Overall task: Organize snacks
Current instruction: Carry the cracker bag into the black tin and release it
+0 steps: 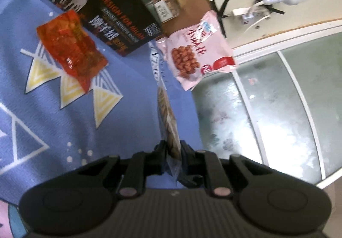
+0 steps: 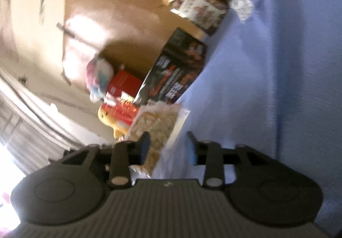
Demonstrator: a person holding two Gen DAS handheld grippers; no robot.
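Nearest the left wrist camera, a clear snack packet [image 1: 168, 122] seen edge-on is pinched between the closed fingers of the left gripper [image 1: 172, 148]; it is held above the blue patterned tablecloth [image 1: 42, 110]. Further out, an orange-red snack bag [image 1: 70, 50] lies flat on the cloth, and a pink peanut bag [image 1: 197, 50] lies at the table edge. Beyond them a black printed box [image 1: 102, 7] and a gold-lidded jar [image 1: 166, 1] are seen. In the blurred right wrist view, the right gripper [image 2: 167, 148] is spread apart with nothing clearly between its fingers, though a pale puffed-snack bag [image 2: 154, 127] is just ahead, perhaps touching one finger. The step in hand is judged to be carrying the held packet; next, a placing spot beside the other bags must be chosen.
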